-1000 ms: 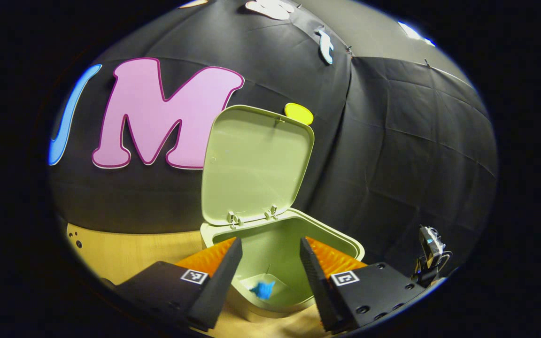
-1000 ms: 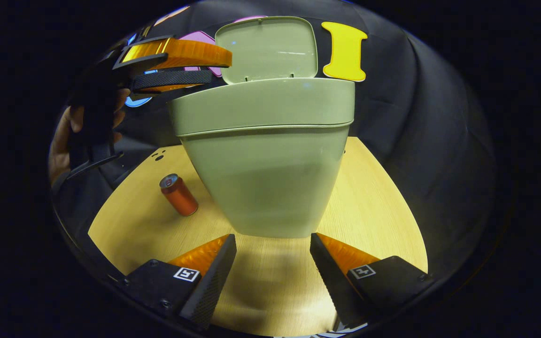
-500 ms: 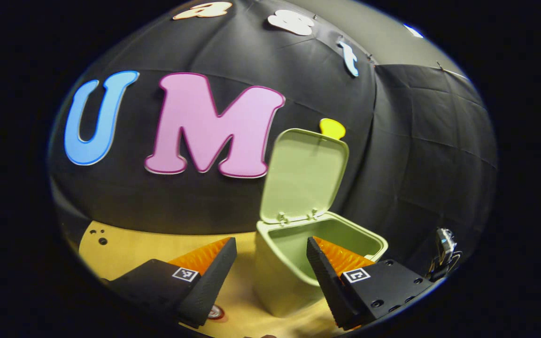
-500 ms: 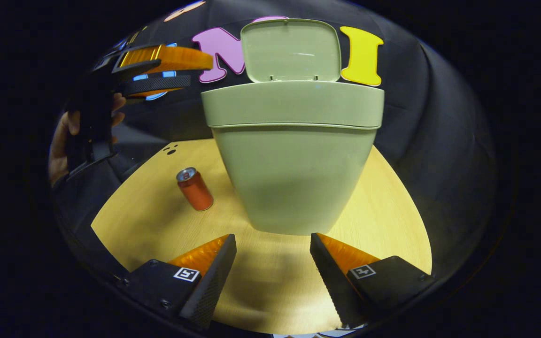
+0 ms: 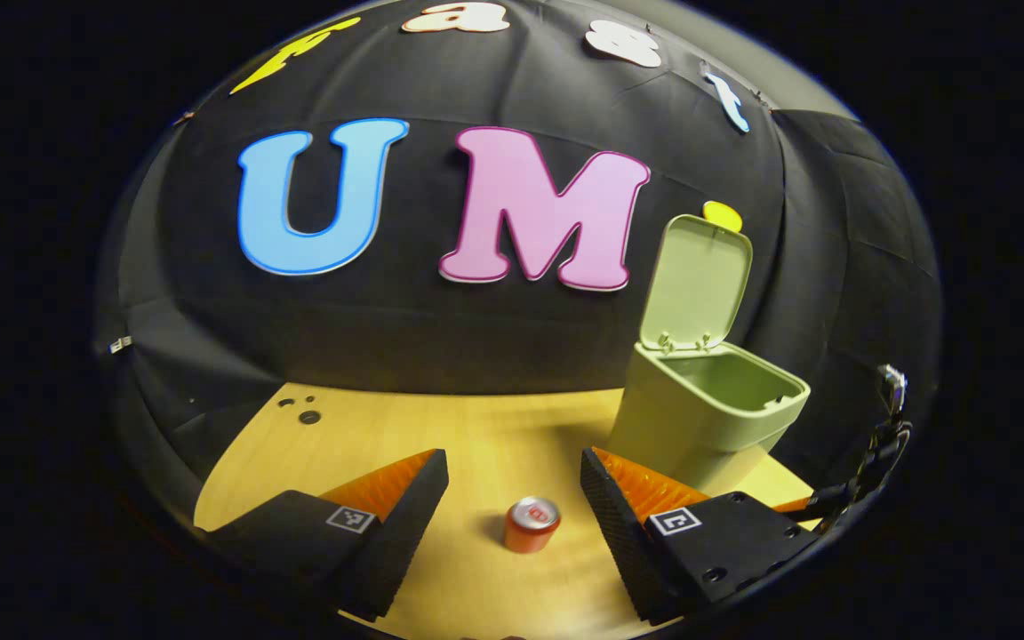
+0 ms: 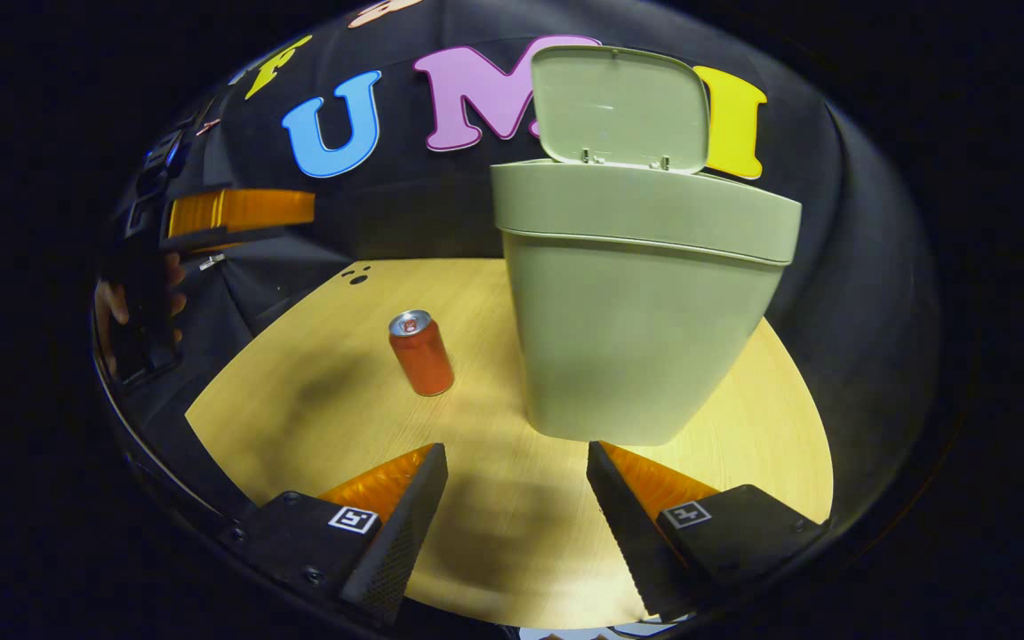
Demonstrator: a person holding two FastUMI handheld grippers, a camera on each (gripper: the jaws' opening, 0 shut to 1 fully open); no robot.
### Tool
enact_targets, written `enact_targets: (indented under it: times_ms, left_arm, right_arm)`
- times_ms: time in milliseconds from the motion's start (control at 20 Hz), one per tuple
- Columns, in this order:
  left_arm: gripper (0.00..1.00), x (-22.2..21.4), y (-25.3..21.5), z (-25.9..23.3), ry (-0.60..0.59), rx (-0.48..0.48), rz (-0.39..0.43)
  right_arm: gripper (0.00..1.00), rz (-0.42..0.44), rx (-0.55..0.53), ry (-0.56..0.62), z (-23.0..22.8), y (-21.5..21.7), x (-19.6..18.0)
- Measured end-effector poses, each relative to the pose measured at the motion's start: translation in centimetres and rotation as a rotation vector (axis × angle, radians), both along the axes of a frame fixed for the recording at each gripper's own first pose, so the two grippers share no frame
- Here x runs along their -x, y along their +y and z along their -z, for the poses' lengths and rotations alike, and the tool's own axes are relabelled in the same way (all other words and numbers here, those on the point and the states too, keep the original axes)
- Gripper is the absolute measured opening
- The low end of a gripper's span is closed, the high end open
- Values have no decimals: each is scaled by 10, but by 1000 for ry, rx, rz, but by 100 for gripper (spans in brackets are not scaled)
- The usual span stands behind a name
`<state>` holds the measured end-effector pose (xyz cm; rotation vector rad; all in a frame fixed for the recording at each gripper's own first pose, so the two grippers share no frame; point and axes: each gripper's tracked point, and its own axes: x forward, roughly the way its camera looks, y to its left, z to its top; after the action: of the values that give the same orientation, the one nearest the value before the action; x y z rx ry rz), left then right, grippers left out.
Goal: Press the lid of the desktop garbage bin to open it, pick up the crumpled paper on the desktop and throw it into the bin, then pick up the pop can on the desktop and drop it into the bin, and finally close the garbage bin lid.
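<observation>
Left gripper view: left gripper [image 5: 514, 498], jaws apart, above the upright pop can [image 5: 531, 524], long axis vertical. Right gripper [image 6: 516, 498], jaws apart, faces the bin [image 6: 645, 302], lid [image 6: 620, 108] raised.

Black cloth wall [image 5: 494, 338] hangs behind and wraps round both sides, creased, with seams and folds showing on the right. Small clips pin it near the top edge. Pale wood-grain counter [image 5: 441, 436] below, lit warm from above, with soft shadows lying across it [image 6: 512, 524]. A few small dark holes [image 5: 299, 411] sit in the counter's far left corner, near the cloth. The cloth meets the counter's back edge.
</observation>
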<state>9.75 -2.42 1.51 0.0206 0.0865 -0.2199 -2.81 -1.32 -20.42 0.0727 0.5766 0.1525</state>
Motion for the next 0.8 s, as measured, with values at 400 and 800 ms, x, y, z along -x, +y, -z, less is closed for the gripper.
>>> enact_targets:
  times_ms: [400,800]
  left_arm:
    - [96,61,96,43,70,9,-152]
    - [96,127,169,99,164,56,-300]
  right_arm:
    - [99,-84,7,-3,5,70,-15]
    - [99,-124,-2,7,20,122,-65]
